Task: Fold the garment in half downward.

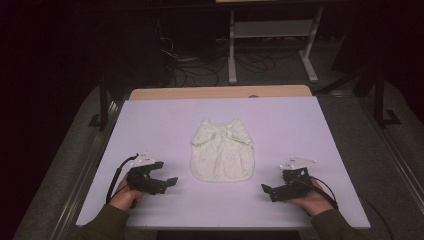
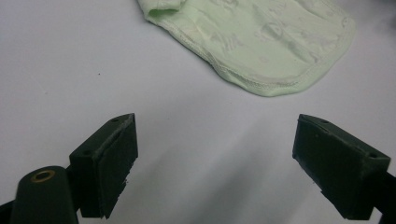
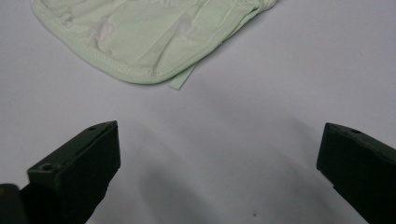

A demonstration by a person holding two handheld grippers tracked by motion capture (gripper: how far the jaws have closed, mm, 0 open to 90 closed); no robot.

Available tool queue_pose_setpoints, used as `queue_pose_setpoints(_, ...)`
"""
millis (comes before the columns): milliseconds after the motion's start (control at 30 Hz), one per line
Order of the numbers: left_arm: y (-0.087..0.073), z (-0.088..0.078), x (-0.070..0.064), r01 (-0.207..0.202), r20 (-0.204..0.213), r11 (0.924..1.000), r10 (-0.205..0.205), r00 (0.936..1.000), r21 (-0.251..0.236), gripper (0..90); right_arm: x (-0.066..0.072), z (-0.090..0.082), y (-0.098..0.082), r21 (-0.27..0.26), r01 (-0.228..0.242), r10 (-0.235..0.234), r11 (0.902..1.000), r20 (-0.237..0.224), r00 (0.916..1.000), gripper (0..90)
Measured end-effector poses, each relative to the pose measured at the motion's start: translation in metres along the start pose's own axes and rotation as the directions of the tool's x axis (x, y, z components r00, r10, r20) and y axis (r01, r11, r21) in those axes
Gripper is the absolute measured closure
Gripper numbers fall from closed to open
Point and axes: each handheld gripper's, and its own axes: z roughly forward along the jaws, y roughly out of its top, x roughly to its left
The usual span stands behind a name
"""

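Item 1: garment [image 1: 221, 151], one. A small pale green top with short sleeves, lying flat at the centre of the high view, collar toward the top of the frame, rounded hem toward the bottom. Faint printed figures show on the fabric. In the left gripper view its hem [image 2: 261, 46] fills the upper middle and upper right; in the right gripper view the hem [image 3: 140, 37] lies in the upper left and upper middle. A narrow strip, one, pale green [image 3: 183, 78], pokes out from under the hem edge there. The garment touches neither tool.

Item 2: left gripper [image 1: 169, 182], one. Lower left of the high view, held in the left hand [image 1: 126, 196], pointing toward the garment's lower left corner and near it, not touching. Its two black jaws stand wide apart with bare table between them.

Item 3: right gripper [image 1: 265, 188], one. Lower right of the high view, held in the right hand [image 1: 312, 200], pointing toward the garment's lower right corner, near but apart. Two black jaws, spread wide, nothing between them.

Item 4: table [image 1: 310, 130], one. White top, the garment and both tools on it; a wooden edge shows at its far side, upper middle of the frame.

Item 5: sleeves, two, dark olive, at the bottom edge of the high view, one behind each hand.

Item 6: cables, two, black, one looping from each tool.
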Motion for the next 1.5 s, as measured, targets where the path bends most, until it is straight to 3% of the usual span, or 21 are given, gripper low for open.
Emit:
queue_pose_setpoints(400, 0.006, -0.001, 0.0, 0.005, 0.032, 0.9999, -0.004, 0.9995, -0.01, 13.6, 0.001, 0.001, 0.001, 0.003, 0.024, -0.024, 0.9997, 0.007, 0.9997, 0.0)
queue_pose_setpoints(833, 0.014, -0.005, 0.004, -0.024, 0.035, 0.9991, 0.025, 0.9991, -0.036, 7.9, 0.002, 0.001, 0.001, 0.007, 0.028, -0.028, 0.9996, 0.006, 0.9996, 0.0)
queue_pose_setpoints(1067, 0.019, 0.0, 0.005, -0.021, 0.023, 0.9992, 0.021, 0.9995, -0.034, 5.0, 0.002, 0.001, 0.002, 0.005, 0.034, -0.034, 0.9994, 0.003, 0.9994, 0.0)
queue_pose_setpoints(1167, 0.021, 0.004, 0.006, -0.008, 0.048, 0.9994, 0.009, 0.9988, -0.035, 2.2, 0.003, 0.001, 0.002, 0.005, 0.033, -0.033, 0.9995, 0.001, 0.9995, 0.0)
queue_pose_setpoints(1500, 0.028, 0.016, 0.004, -0.023, 0.056, 0.9996, 0.024, 0.9981, -0.017, 1.1, 0.004, 0.001, 0.002, 0.01, 0.04, -0.04, 0.9992, -0.002, 0.9992, 0.0)
